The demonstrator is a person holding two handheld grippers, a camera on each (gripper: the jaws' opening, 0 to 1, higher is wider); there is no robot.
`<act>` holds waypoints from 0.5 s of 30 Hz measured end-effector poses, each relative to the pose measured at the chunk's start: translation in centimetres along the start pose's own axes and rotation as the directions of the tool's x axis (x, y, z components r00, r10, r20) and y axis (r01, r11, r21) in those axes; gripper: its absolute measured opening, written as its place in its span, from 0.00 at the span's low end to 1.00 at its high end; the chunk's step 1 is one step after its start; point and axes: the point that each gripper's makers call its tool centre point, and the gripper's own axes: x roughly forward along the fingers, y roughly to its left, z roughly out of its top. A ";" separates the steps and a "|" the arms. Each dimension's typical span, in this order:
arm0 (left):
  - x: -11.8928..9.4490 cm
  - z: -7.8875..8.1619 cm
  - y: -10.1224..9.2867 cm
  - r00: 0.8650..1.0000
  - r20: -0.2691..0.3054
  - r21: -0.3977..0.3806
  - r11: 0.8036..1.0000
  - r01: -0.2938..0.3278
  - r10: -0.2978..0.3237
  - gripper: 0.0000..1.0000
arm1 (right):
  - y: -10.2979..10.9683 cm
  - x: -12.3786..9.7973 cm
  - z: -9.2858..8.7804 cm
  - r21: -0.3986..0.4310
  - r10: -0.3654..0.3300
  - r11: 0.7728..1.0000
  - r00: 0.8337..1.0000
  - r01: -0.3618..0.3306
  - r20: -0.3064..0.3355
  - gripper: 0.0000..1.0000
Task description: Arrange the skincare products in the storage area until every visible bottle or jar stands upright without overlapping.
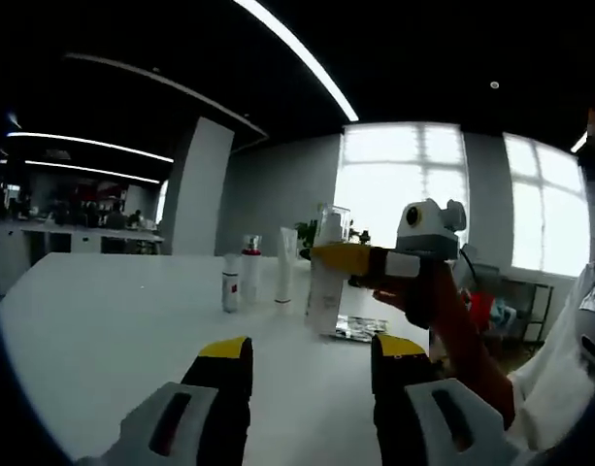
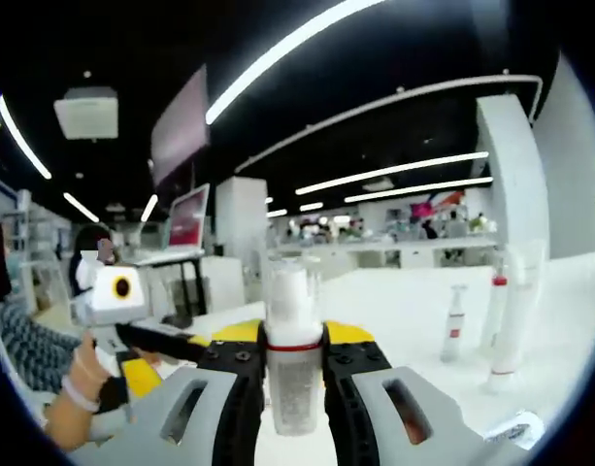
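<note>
Left gripper view
Surface: a white counter (image 1: pixel 103 320), wide and bare in front.
Room: open office with grey walls, ceiling light strips, bright windows at the back and desks far off at the left.
Count: one small bottle (image 1: pixel 230 282), one red-capped bottle (image 1: pixel 250 264), one tube (image 1: pixel 286 265), all upright and apart; a foil pack (image 1: pixel 358 328) lies flat beside them.
Left tool (image 1: pixel 312 364): jaws spread apart over the counter, gripping nothing.
Right tool (image 1: pixel 347 260): reaches in from the right, jaws closed on a pump bottle (image 1: pixel 326 282) standing near the foil pack.

Right gripper view
Right tool: jaws clamp the pump bottle's clear body; its white cap stands upright above them.
Count: the small bottle, the red-capped bottle and the tube stand upright at the right.
Left tool: at the left, held by a hand (image 2: pixel 69 398).
</note>
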 end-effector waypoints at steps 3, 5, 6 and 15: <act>-0.2 0.4 0.3 1.000 0.027 -0.020 1.000 -0.006 0.007 0.50 | -1.8 0.5 1.0 -0.001 -0.069 0.998 0.997 0.069 0.038 0.20; -0.3 0.7 0.4 0.999 0.049 -0.039 0.999 0.000 0.002 0.50 | -3.7 0.8 1.9 -0.001 -0.146 0.989 0.985 0.147 0.089 0.20; -0.4 0.7 0.4 0.998 0.056 -0.044 0.999 0.001 0.001 0.50 | -4.8 1.0 2.2 0.009 -0.187 0.982 0.976 0.187 0.113 0.20; -0.3 0.2 1.3 0.999 0.031 -0.056 0.998 -0.041 0.042 0.50 | -12.0 1.5 1.2 0.068 -0.405 0.914 0.899 0.399 0.166 0.20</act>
